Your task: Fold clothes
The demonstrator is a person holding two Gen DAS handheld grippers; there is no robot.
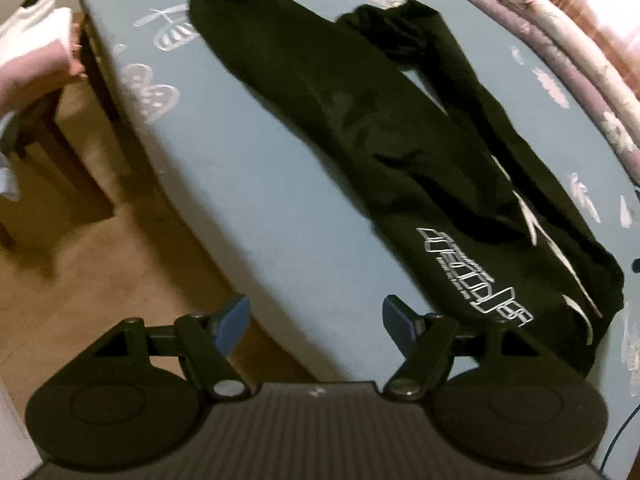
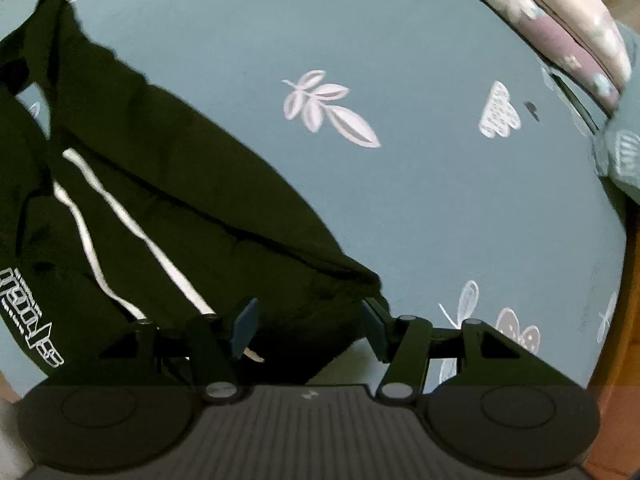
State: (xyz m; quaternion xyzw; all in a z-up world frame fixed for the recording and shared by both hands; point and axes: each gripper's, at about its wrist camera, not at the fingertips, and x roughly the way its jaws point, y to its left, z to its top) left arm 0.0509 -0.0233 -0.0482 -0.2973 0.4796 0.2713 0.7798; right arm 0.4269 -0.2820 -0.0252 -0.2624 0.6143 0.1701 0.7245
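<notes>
Black trousers (image 1: 360, 120) with a white logo (image 1: 476, 276) lie stretched out on a blue bedsheet (image 1: 248, 184), legs pointing away. My left gripper (image 1: 316, 324) hangs open over bare sheet near the bed's edge, just left of the logo, with nothing between its blue pads. In the right wrist view the waist end of the trousers (image 2: 160, 200) shows two white drawstrings (image 2: 120, 216). My right gripper (image 2: 310, 330) points down at the waistband corner. Its jaws stand wide, with black cloth lying between and under them; no pad visibly presses on it.
A flowered quilt or pillow (image 1: 560, 40) runs along the bed's far side, also seen as the quilt (image 2: 560, 28). Left of the bed are tan floor (image 1: 100, 280) and a wooden chair (image 1: 60, 152) bearing pale cloth (image 1: 32, 52). Bare sheet (image 2: 400, 200) spreads right of the trousers.
</notes>
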